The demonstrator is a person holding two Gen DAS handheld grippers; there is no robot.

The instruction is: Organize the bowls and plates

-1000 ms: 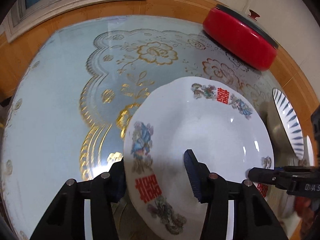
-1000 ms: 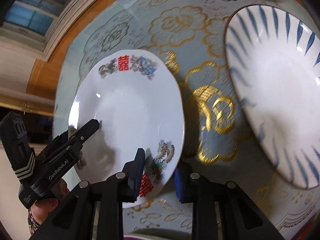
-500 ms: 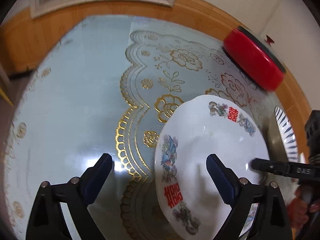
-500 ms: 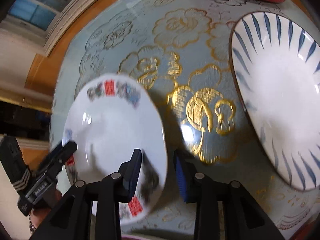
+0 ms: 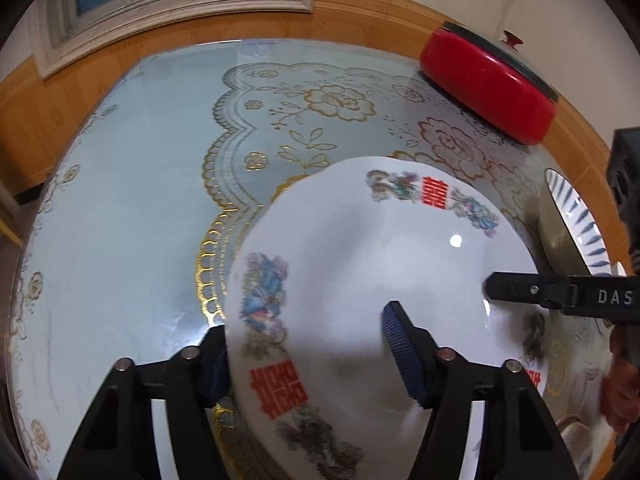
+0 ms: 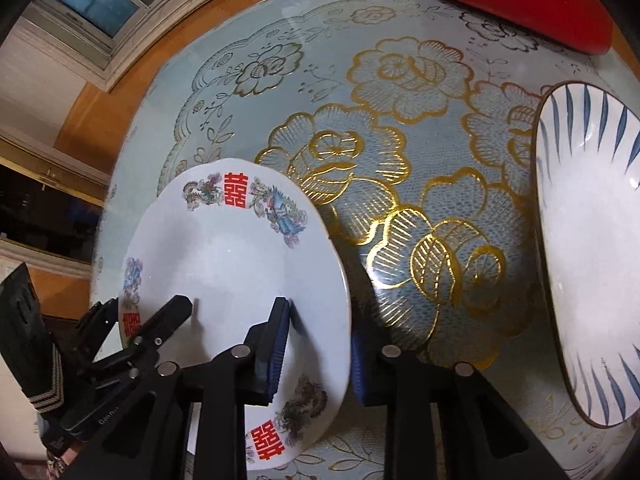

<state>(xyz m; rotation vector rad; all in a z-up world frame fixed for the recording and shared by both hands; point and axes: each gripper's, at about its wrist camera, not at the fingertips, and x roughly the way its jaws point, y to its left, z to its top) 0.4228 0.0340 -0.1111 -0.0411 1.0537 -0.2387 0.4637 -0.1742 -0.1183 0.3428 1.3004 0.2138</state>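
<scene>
A white plate with red characters and flower prints (image 5: 360,264) is held tilted above the table; it also shows in the right wrist view (image 6: 232,264). My left gripper (image 5: 308,344) straddles its near-left rim, fingers close on either side. My right gripper (image 6: 320,352) straddles its right rim, fingers (image 6: 276,344) close against it. A white plate with blue stripes (image 6: 592,240) lies on the table to the right, also at the right edge of the left wrist view (image 5: 576,216).
A red round lidded container (image 5: 488,84) stands at the table's far right. The table has a light blue cloth with gold flowers (image 5: 160,184). A wood-panelled wall and a window frame (image 5: 180,12) lie behind.
My left gripper was wide open and drawn back half a second ago; it has come back onto the plate's rim and narrowed. The right gripper kept its hold on the plate.
</scene>
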